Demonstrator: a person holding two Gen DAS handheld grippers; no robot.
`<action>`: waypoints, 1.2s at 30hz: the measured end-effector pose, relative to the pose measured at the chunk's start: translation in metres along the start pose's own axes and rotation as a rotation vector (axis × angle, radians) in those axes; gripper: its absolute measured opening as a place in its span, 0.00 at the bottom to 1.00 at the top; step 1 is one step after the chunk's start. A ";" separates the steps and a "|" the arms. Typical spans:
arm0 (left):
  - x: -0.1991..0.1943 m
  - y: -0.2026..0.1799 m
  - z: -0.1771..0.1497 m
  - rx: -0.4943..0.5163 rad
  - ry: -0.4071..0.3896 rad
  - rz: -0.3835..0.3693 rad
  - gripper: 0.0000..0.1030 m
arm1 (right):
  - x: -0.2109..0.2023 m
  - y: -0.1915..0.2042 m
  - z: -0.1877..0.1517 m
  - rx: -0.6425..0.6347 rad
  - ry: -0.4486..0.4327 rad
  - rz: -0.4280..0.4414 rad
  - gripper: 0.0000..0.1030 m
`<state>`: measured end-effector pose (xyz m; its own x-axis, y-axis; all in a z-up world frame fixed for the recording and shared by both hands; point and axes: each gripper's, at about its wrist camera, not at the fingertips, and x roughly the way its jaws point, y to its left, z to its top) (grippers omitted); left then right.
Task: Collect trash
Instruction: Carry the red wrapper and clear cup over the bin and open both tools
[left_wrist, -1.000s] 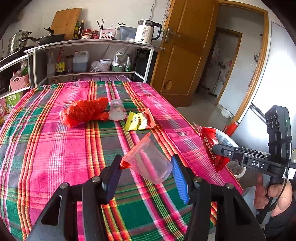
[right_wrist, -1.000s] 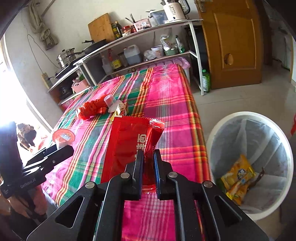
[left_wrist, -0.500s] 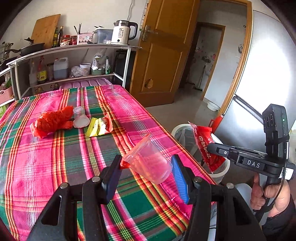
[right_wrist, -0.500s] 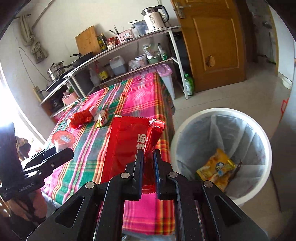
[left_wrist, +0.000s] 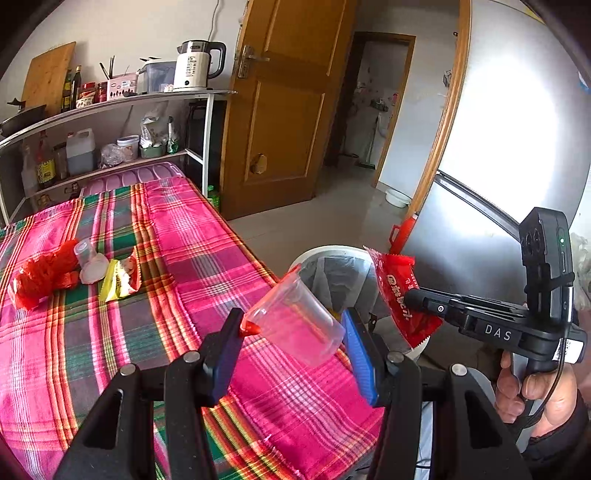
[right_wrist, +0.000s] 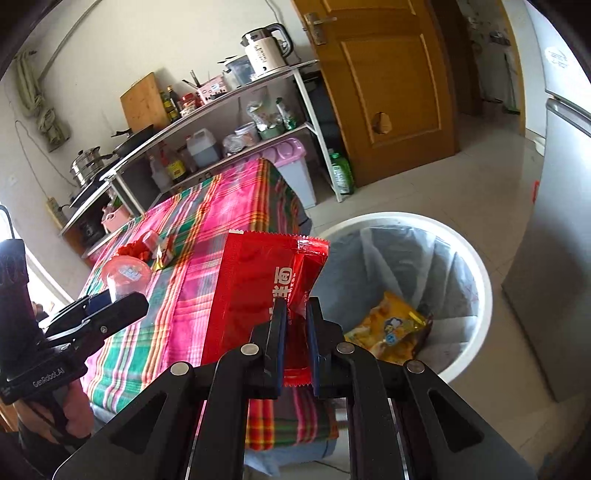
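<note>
On the far left of the table (left_wrist: 44, 354), with its pink and green plaid cloth, you can see a crumpled red plastic bag (left_wrist: 40, 275), a small clear plastic cup lying on its side (left_wrist: 88, 258) touching it, and a yellow snack wrapper (left_wrist: 120, 278) just beside that. Your left claw (left_wrist: 291, 332) is clenched around a clear plastic cup with a red-tinted rim (left_wrist: 295, 319), tilted, above the near right edge of the table. Right of the table on the floor stands the round white trash bin with a grey liner (right_wrist: 476, 258), a yellow snack bag (right_wrist: 388, 328) at its bottom. Your right claw (right_wrist: 295, 332) pinches a red foil snack packet (right_wrist: 258, 288), upright, near the bin's left rim.
</note>
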<state>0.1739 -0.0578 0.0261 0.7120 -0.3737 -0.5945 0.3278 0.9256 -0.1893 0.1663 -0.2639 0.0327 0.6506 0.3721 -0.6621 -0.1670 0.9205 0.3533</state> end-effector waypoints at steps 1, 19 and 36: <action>0.003 -0.003 0.002 0.007 0.001 -0.006 0.54 | 0.000 -0.003 0.000 0.005 -0.001 -0.003 0.10; 0.057 -0.039 0.014 0.049 0.058 -0.070 0.54 | 0.009 -0.060 -0.002 0.116 0.019 -0.078 0.10; 0.093 -0.055 0.013 0.057 0.123 -0.091 0.54 | 0.028 -0.088 -0.007 0.174 0.069 -0.136 0.18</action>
<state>0.2298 -0.1444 -0.0085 0.5973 -0.4429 -0.6686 0.4250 0.8818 -0.2044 0.1937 -0.3342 -0.0215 0.6052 0.2591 -0.7527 0.0527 0.9304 0.3627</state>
